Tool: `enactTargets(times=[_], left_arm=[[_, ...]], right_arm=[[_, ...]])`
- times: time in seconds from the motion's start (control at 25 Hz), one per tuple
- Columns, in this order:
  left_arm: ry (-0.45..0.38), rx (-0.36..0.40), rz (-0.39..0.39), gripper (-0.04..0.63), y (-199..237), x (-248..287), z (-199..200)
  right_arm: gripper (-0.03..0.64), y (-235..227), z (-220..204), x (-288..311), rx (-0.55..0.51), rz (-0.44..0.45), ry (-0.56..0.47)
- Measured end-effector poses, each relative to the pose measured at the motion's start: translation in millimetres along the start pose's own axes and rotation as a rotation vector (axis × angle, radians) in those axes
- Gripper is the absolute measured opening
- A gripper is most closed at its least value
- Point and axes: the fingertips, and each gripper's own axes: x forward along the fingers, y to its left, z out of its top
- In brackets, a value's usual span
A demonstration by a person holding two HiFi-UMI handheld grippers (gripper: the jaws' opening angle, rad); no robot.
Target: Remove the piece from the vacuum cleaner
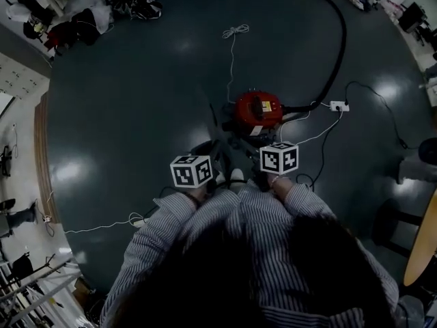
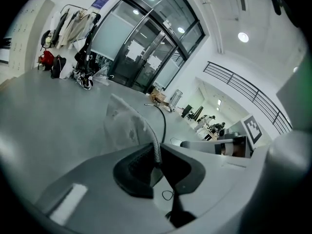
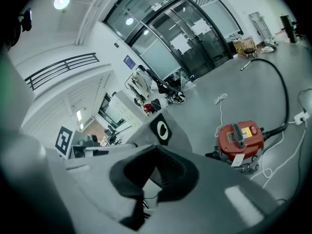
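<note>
The red vacuum cleaner (image 1: 258,111) (image 3: 240,138) stands on the dark floor just ahead of both grippers. Its black hose (image 1: 336,50) (image 3: 282,89) curves away to the far right. A flat grey piece (image 2: 127,123) (image 3: 163,133) with a black oval hole is lifted clear of the vacuum cleaner and hangs between the two grippers. My left gripper (image 2: 156,162) is shut on one edge of it. My right gripper (image 3: 152,173) is shut on its other side, near the hole. From the head view, the marker cubes (image 1: 192,171) (image 1: 278,158) sit side by side, the piece dim between them.
A white power strip (image 1: 339,105) and white cables (image 1: 319,134) lie to the vacuum cleaner's right. A coiled white cord (image 1: 235,31) lies farther off. Bags and coats (image 1: 75,22) (image 2: 73,38) crowd the far left by the glass doors (image 3: 195,38). A stool (image 1: 392,224) stands at the right.
</note>
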Motion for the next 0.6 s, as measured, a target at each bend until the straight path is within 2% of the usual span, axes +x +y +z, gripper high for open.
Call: enactTargets(times=[0.2, 0.48, 0.6], left_arm=[[-0.024, -0.024, -0.001, 0.023, -2.4, 1.3, 7.9], [-0.024, 0.012, -0.021, 0.023, -10.5, 2.2, 14.0], [-0.021, 0.023, -0.027, 0.023, -12.8, 3.4, 13.7]], right_arm=[[0.002, 2.4, 7.6, -0.3, -0.043, 0.013, 0.008], [0.002, 11.3, 14.3, -0.4, -0.099, 0.010, 0.010], [0.002, 8.7, 15.9, -3.8, -0.122, -0.018, 0.006]])
